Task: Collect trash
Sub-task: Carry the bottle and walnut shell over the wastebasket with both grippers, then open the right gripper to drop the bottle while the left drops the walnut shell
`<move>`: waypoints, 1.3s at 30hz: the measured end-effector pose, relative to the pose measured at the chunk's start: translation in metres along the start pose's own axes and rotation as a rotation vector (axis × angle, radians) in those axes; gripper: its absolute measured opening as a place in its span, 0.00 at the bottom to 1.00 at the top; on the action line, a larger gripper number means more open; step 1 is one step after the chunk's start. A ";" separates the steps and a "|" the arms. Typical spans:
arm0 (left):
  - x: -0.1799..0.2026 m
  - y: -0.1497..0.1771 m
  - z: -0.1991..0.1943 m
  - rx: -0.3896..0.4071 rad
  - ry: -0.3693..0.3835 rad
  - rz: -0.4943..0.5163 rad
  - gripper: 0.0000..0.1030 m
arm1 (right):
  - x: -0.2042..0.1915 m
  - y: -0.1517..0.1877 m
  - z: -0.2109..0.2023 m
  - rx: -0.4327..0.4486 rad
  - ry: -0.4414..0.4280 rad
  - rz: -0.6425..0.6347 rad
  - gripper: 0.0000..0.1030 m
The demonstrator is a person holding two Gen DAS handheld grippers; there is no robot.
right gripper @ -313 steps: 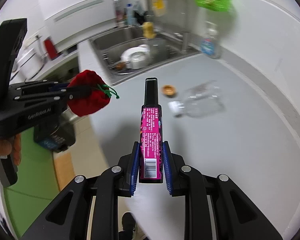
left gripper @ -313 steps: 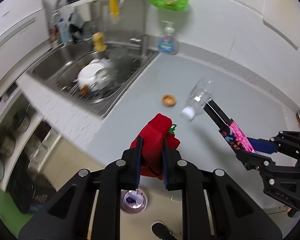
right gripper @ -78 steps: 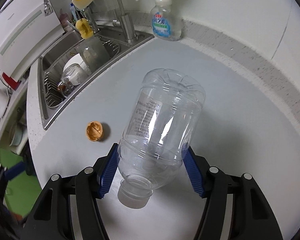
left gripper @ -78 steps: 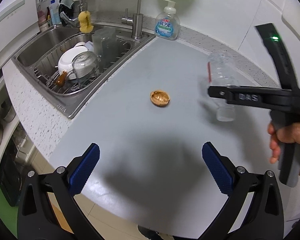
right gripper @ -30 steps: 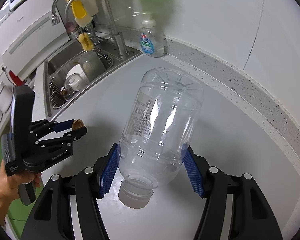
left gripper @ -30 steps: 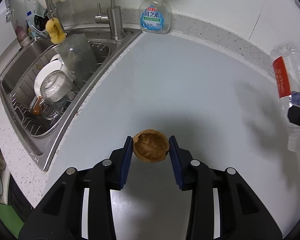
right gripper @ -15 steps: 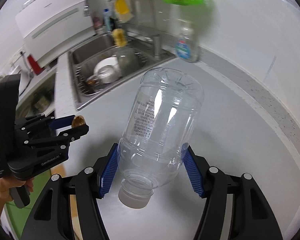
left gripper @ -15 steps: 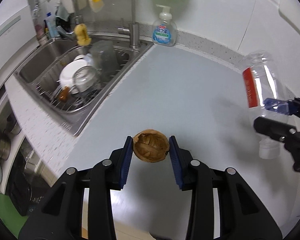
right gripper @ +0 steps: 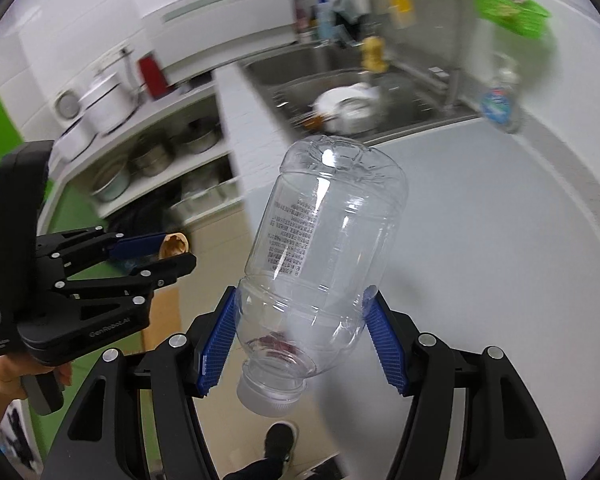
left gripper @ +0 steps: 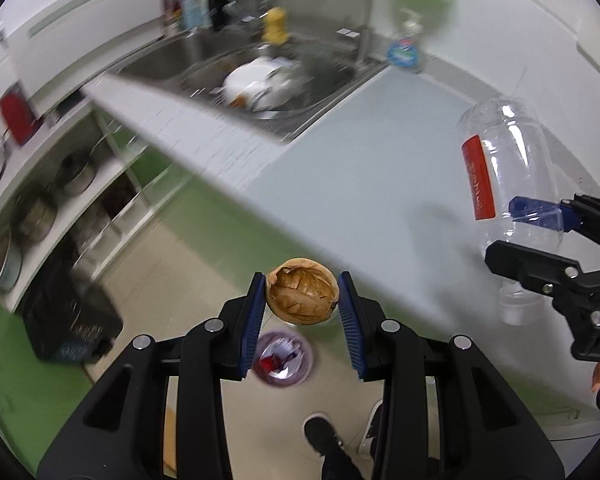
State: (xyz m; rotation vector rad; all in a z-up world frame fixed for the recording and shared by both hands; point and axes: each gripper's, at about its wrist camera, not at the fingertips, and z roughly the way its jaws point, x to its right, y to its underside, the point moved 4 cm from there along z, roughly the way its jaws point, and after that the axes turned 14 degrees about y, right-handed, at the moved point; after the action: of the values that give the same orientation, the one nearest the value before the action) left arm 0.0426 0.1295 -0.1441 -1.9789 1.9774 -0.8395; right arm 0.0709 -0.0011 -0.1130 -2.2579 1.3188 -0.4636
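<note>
Walnut shell (left gripper: 302, 297) pinched in left gripper (left gripper: 303, 316), bottle (right gripper: 324, 256) clamped in right gripper (right gripper: 300, 344), both past counter (left gripper: 380, 184) edge; loose grip risks missing bin (left gripper: 283, 358).

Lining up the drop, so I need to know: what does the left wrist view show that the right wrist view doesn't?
Only the left wrist view shows the purple bin on the floor, below the walnut shell.

Only the right wrist view shows the rice cooker on the shelf.

Both show the shell held in the left tool, the plastic bottle held in the right tool, and the sink.
</note>
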 end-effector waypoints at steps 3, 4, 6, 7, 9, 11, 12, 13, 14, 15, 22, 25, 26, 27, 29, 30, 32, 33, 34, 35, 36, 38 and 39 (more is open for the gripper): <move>-0.026 0.027 -0.002 -0.011 -0.017 -0.047 0.36 | -0.031 0.009 0.009 -0.020 -0.032 -0.037 0.60; -0.035 0.036 -0.002 -0.015 -0.021 -0.061 0.36 | -0.043 0.013 0.014 -0.027 -0.044 -0.052 0.60; -0.054 0.057 0.003 -0.030 -0.030 -0.092 0.36 | -0.066 0.022 0.027 -0.052 -0.067 -0.079 0.60; -0.063 0.067 0.007 -0.036 -0.034 -0.110 0.36 | -0.073 0.027 0.032 -0.061 -0.073 -0.089 0.60; -0.077 0.084 0.015 -0.047 -0.038 -0.141 0.36 | -0.093 0.038 0.050 -0.093 -0.091 -0.117 0.60; -0.091 0.101 0.024 -0.054 -0.040 -0.170 0.36 | -0.108 0.048 0.067 -0.119 -0.101 -0.143 0.60; -0.097 0.107 0.028 -0.055 -0.042 -0.182 0.36 | -0.117 0.054 0.077 -0.132 -0.104 -0.161 0.60; -0.105 0.114 0.034 -0.058 -0.042 -0.195 0.36 | -0.122 0.059 0.086 -0.143 -0.107 -0.170 0.60; -0.111 0.120 0.038 -0.058 -0.043 -0.205 0.36 | -0.129 0.066 0.098 -0.157 -0.112 -0.182 0.60; -0.116 0.125 0.042 -0.058 -0.046 -0.215 0.36 | -0.135 0.070 0.106 -0.165 -0.114 -0.192 0.60; -0.161 0.175 0.095 -0.065 -0.051 -0.289 0.36 | -0.172 0.130 0.216 -0.273 -0.123 -0.268 0.60; -0.174 0.197 0.119 -0.073 -0.050 -0.309 0.36 | -0.180 0.158 0.268 -0.320 -0.121 -0.285 0.60; -0.179 0.206 0.129 -0.077 -0.050 -0.315 0.36 | -0.182 0.166 0.285 -0.333 -0.119 -0.290 0.60; -0.184 0.213 0.138 -0.080 -0.049 -0.320 0.36 | -0.185 0.172 0.297 -0.339 -0.116 -0.295 0.60; -0.192 0.229 0.158 -0.088 -0.045 -0.332 0.36 | -0.189 0.188 0.330 -0.365 -0.111 -0.304 0.60; -0.195 0.234 0.166 -0.092 -0.044 -0.337 0.36 | -0.191 0.192 0.341 -0.371 -0.109 -0.308 0.60; -0.203 0.245 0.182 -0.098 -0.039 -0.347 0.36 | -0.193 0.204 0.367 -0.382 -0.101 -0.318 0.60; -0.207 0.249 0.190 -0.101 -0.038 -0.352 0.36 | -0.193 0.209 0.373 -0.383 -0.098 -0.322 0.61; -0.209 0.253 0.196 -0.104 -0.037 -0.355 0.36 | -0.194 0.215 0.385 -0.384 -0.086 -0.329 0.61; -0.212 0.256 0.203 -0.108 -0.035 -0.359 0.36 | -0.194 0.217 0.391 -0.384 -0.078 -0.333 0.64; -0.214 0.259 0.209 -0.111 -0.033 -0.360 0.36 | -0.195 0.221 0.397 -0.384 -0.074 -0.337 0.79; -0.215 0.262 0.217 -0.116 -0.029 -0.362 0.36 | -0.196 0.223 0.402 -0.366 -0.067 -0.338 0.88; -0.213 0.263 0.220 -0.119 -0.027 -0.361 0.36 | -0.197 0.225 0.403 -0.367 -0.066 -0.341 0.91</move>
State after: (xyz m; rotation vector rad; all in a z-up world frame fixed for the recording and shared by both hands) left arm -0.0471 0.2661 -0.5130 -2.4487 1.7156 -0.7776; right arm 0.0229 0.1714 -0.5818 -2.7965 1.0545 -0.2716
